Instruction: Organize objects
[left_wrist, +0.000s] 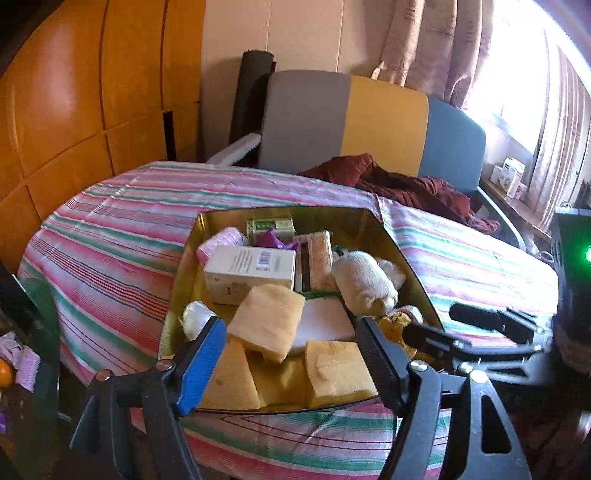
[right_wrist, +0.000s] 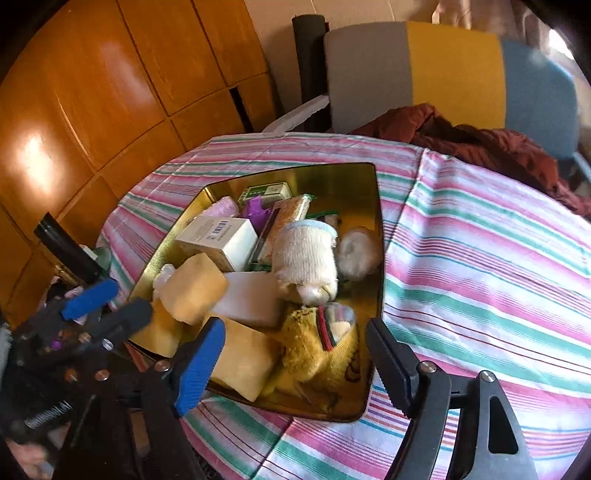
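So both my grippers hang over the gold tray (left_wrist: 188, 254) on the striped surface (left_wrist: 110, 221), and it's already stuffed: sponges (left_wrist: 269, 317), a white box (left_wrist: 251, 269), a rolled cream sock (right_wrist: 306, 258) and a yellow sock (right_wrist: 317, 354) at the near corner. Left gripper (left_wrist: 291, 354) has its fingers apart with nothing in them, same for the right gripper (right_wrist: 295, 354). My guess is everything's piled in the tray to keep it all in one spot.
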